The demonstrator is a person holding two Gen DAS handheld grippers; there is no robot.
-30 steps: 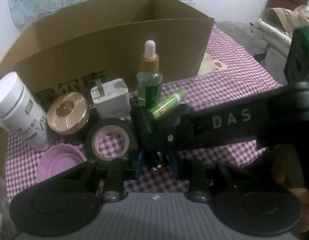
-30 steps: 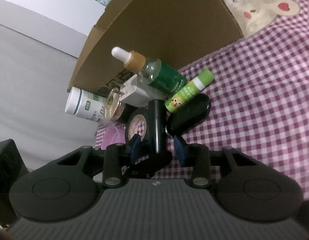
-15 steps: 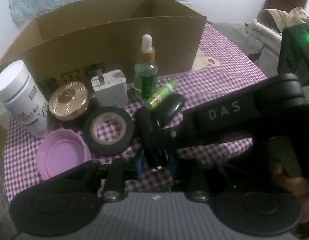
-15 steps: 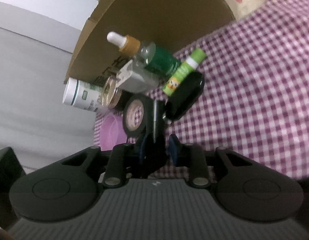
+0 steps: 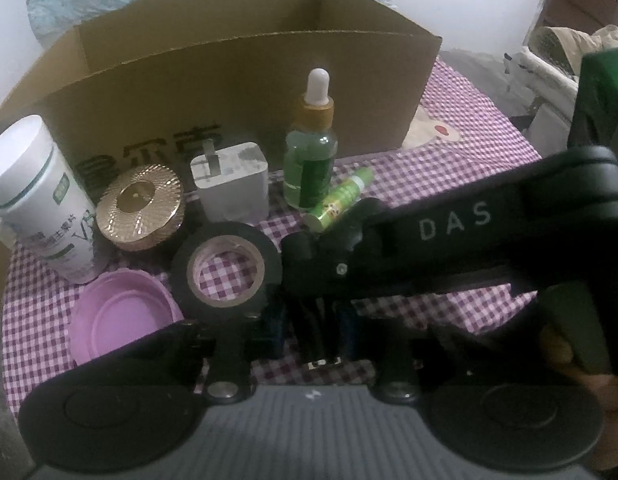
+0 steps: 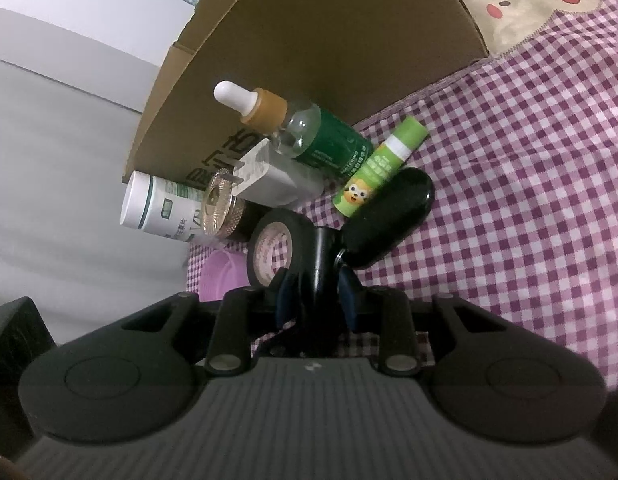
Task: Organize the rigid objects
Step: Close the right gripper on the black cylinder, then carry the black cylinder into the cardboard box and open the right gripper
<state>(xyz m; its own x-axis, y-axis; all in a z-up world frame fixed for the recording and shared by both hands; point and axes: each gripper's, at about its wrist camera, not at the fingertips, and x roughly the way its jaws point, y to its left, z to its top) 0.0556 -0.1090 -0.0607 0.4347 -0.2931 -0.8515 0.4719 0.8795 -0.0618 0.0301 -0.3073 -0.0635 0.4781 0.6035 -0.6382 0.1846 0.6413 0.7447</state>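
A black stick-like object [image 6: 320,268] stands between the blue pads of my right gripper [image 6: 316,294], which is shut on it. In the left wrist view the same dark object [image 5: 311,336] sits between the pads of my left gripper [image 5: 311,320], whose jaws are closing on it. The right gripper [image 5: 309,264] reaches in from the right and hides most of the object. Behind lie a black tape roll [image 5: 225,268], a green lip-balm tube [image 5: 341,200] and a black oval case [image 6: 389,220].
An open cardboard box [image 5: 229,80] stands at the back on the purple checked cloth [image 5: 449,176]. In front of it are a white canister [image 5: 37,200], a gold-lidded jar [image 5: 141,212], a white charger [image 5: 233,184], a green dropper bottle [image 5: 311,160] and a purple lid [image 5: 121,320].
Both pairs of jaws have narrowed around the black stick. The hands have barely shifted, and the black oval case now shows more fully behind the right gripper.
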